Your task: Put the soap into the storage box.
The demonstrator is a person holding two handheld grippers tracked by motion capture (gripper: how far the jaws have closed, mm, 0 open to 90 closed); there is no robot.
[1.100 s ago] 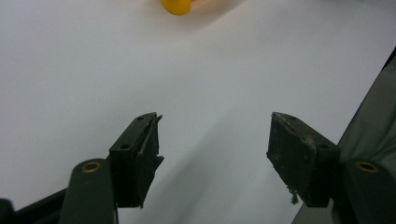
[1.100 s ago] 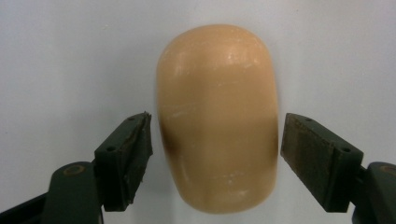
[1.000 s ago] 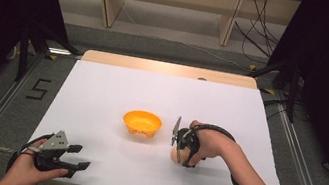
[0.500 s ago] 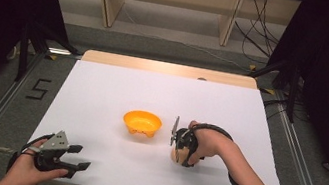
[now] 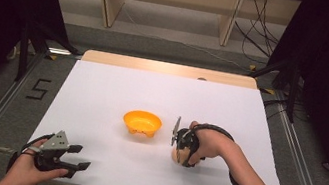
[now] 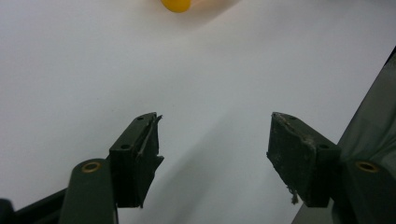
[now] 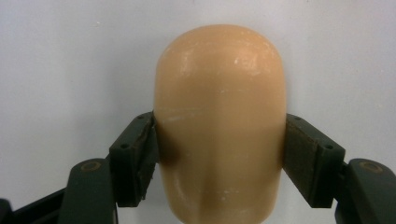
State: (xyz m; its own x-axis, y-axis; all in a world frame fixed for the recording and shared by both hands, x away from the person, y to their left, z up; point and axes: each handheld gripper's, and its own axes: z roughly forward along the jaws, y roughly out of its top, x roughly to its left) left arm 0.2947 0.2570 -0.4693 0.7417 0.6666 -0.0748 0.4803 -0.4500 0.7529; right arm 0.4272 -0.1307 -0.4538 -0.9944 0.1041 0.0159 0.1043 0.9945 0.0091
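Right tongs [image 7: 219, 140] are clamped on a tan egg-shaped piece [image 7: 219, 121] beside the orange bowl [image 5: 142, 122]; left tongs [image 6: 215, 140] are held apart, idle. The grasp seems made, so a lift and carry over the bowl's rim is judged to be called for next.

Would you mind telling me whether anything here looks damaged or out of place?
Only the left gripper: its black jaw pads look frayed and chipped at the edges. The orange plastic bowl stands upright, nothing spilled.

The peach-coloured rounded piece [image 7: 219, 126] looks like smooth plastic — softly glossy, with faint scuffs. The right gripper [image 7: 219, 154] has matt black pads [image 7: 306, 158], worn and frayed on the left gripper [image 6: 215, 158]. The orange bowl [image 5: 142, 122] is smooth plastic; the table [image 5: 101, 92] is matt white — pale wood along its far edge.
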